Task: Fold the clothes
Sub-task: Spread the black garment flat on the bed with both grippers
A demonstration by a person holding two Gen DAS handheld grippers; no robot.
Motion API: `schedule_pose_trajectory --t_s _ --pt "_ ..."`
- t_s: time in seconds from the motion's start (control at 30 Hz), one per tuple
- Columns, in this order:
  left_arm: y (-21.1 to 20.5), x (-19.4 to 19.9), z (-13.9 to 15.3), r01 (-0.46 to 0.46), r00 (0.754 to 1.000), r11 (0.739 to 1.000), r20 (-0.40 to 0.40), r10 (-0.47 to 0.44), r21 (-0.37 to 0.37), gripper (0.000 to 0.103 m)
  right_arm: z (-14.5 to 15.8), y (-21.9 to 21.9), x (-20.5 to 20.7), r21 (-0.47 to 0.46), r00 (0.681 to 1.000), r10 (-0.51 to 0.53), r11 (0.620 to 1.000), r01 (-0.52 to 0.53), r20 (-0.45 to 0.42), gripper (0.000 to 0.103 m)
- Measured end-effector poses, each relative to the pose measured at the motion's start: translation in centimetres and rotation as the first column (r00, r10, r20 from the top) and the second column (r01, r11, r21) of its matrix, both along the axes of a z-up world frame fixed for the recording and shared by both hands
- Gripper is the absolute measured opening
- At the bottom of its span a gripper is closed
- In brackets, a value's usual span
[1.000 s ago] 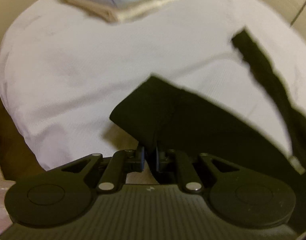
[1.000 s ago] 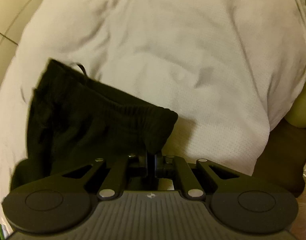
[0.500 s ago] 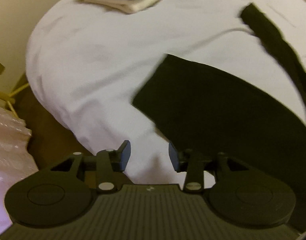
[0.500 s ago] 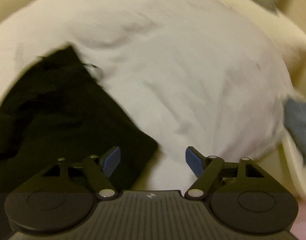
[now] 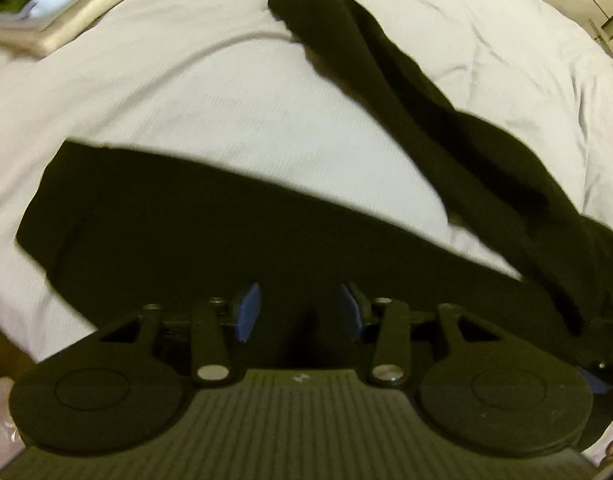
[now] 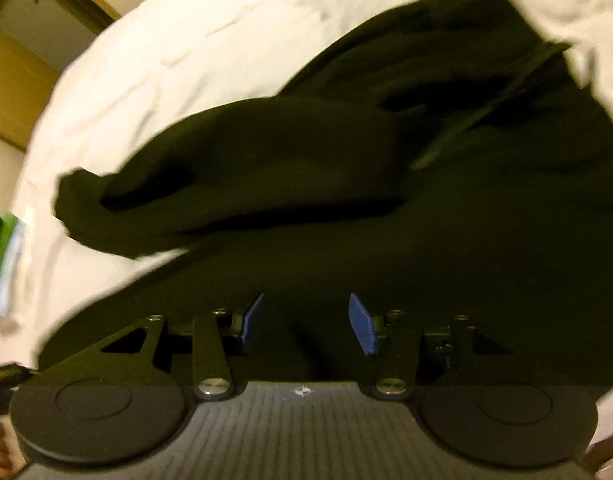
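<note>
Both grippers, left gripper [image 5: 300,312] and right gripper [image 6: 306,322], hang spread and empty over the black trousers [image 5: 210,236] sprawled on the white bed [image 5: 234,96]. Soft, limp, light cloth; best pinched at the hems or waistband.

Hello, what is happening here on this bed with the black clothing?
A person with a gripper in each hand is folding clothes on a white sheet. A pair of black trousers lies spread out, its two legs apart. The left gripper and the right gripper are both open above the dark fabric and hold nothing. A stack of folded clothes already sits at the far corner.
</note>
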State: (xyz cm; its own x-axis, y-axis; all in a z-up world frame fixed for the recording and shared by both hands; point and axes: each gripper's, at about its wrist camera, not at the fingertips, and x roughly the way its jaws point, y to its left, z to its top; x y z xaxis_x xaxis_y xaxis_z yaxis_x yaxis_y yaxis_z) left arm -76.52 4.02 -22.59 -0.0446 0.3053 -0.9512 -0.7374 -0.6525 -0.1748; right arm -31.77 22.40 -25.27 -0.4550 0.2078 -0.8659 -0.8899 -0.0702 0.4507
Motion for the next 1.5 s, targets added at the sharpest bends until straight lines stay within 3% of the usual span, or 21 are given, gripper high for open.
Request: schedule_pose_trajectory --t_s 0.1,0.2,0.33,0.47,0.6,0.63,0.67,0.7,0.73,0.77,0.8,0.9,1.0,1.07,1.1,1.13,1.2,1.23,1.3,1.37,1.5 --pt "2.4 -3.3 -0.9 -0.017 0.999 1.000 0.034 0.017 0.019 0.041 -1.3 0.9 -2.6 -0.088 0.981 -0.117 0.991 0.104 -0.155 0.051" --pt "5.4 -7.4 -1.9 -0.049 0.996 0.998 0.072 0.046 0.042 0.045 -2.4 1.5 -5.6 -0.157 0.943 -0.220 0.970 0.185 -0.250 0.054" --pt "9.7 -13.2 -3.0 -0.110 0.989 0.989 0.113 0.098 0.103 0.064 -4.4 2.5 -9.9 -0.192 0.914 -0.310 0.945 0.265 -0.261 0.060" --pt "14.1 -18.4 -5.3 -0.179 0.974 0.973 0.165 0.154 0.146 0.065 -6.2 2.8 -12.6 -0.213 0.880 -0.403 0.910 0.356 -0.250 0.063" --pt "17.3 -21.7 -8.9 -0.264 0.942 0.955 0.249 0.226 0.133 0.068 -6.7 3.3 -13.7 -0.190 0.864 -0.448 0.891 0.412 -0.228 0.063" --pt "17.9 -22.0 -9.6 -0.274 0.936 0.952 0.264 0.232 0.136 0.067 -6.5 3.5 -13.8 -0.180 0.862 -0.451 0.890 0.418 -0.231 0.063" --pt "18.3 -22.1 -9.8 -0.268 0.937 0.952 0.268 0.222 0.149 0.047 -6.4 3.6 -14.0 -0.170 0.860 -0.454 0.890 0.424 -0.233 0.063" --pt "18.6 -22.1 -9.7 -0.254 0.941 0.953 0.268 0.205 0.164 0.025 -6.3 3.8 -14.1 -0.160 0.857 -0.457 0.889 0.430 -0.236 0.053" --pt "18.9 -22.1 -9.6 -0.240 0.945 0.954 0.267 0.188 0.180 0.012 -6.1 3.9 -14.3 -0.150 0.855 -0.460 0.888 0.436 -0.239 0.040" --pt "18.6 -22.1 -8.6 -0.222 0.953 0.951 0.251 0.167 0.213 0.011 -6.0 4.0 -14.4 -0.140 0.853 -0.463 0.886 0.442 -0.241 0.015" --pt "17.9 -22.3 -6.9 -0.200 0.964 0.945 0.222 0.143 0.260 0.011 -5.9 4.2 -14.6 -0.130 0.851 -0.466 0.885 0.448 -0.244 0.010" --pt "15.3 -22.6 -2.4 -0.128 0.988 0.923 0.126 0.088 0.363 0.010 -5.4 4.6 -15.1 -0.100 0.843 -0.474 0.880 0.465 -0.252 0.009" --pt "11.6 -23.2 -0.9 -0.067 0.998 0.943 0.020 0.064 0.326 0.011 -5.0 4.7 -16.2 -0.119 0.854 -0.418 0.908 0.401 -0.311 0.009" --pt "9.1 -23.5 0.1 -0.029 0.998 0.954 -0.050 0.046 0.298 0.023 -5.9 4.7 -17.3 -0.156 0.878 -0.377 0.925 0.345 -0.295 0.015" --pt "8.4 -23.5 -0.9 -0.025 0.995 0.974 -0.087 0.045 0.223 0.028 -6.5 4.7 -17.6 -0.179 0.892 -0.360 0.930 0.320 -0.273 0.030" --pt "7.9 -23.2 -3.1 -0.036 0.991 0.994 -0.125 0.048 0.099 0.032 -7.1 4.8 -18.0 -0.204 0.906 -0.342 0.933 0.296 -0.248 0.037" --pt "6.8 -23.1 -6.1 -0.101 0.985 0.993 -0.146 0.092 -0.057 0.027 -8.3 4.9 -18.7 -0.255 0.932 -0.304 0.934 0.250 -0.199 0.041" --pt "6.1 -23.1 -6.7 -0.141 0.982 0.987 -0.140 0.130 -0.079 0.027 -7.9 5.1 -18.7 -0.242 0.946 -0.262 0.947 0.213 -0.192 0.042" --pt "5.2 -22.0 -5.2 -0.183 0.977 0.983 -0.116 0.179 -0.023 0.027 -6.6 5.7 -18.4 -0.197 0.969 -0.167 0.972 0.130 -0.184 0.051" --pt "5.1 -20.1 -3.5 -0.181 0.979 0.983 -0.094 0.183 0.027 0.029 -5.2 6.3 -17.8 -0.139 0.987 -0.066 0.989 0.045 -0.146 0.052" --pt "8.0 -13.0 -1.5 -0.002 0.999 0.999 -0.052 0.004 0.045 0.033 -3.0 8.1 -13.8 -0.034 0.996 0.080 0.996 -0.079 0.026 0.052"
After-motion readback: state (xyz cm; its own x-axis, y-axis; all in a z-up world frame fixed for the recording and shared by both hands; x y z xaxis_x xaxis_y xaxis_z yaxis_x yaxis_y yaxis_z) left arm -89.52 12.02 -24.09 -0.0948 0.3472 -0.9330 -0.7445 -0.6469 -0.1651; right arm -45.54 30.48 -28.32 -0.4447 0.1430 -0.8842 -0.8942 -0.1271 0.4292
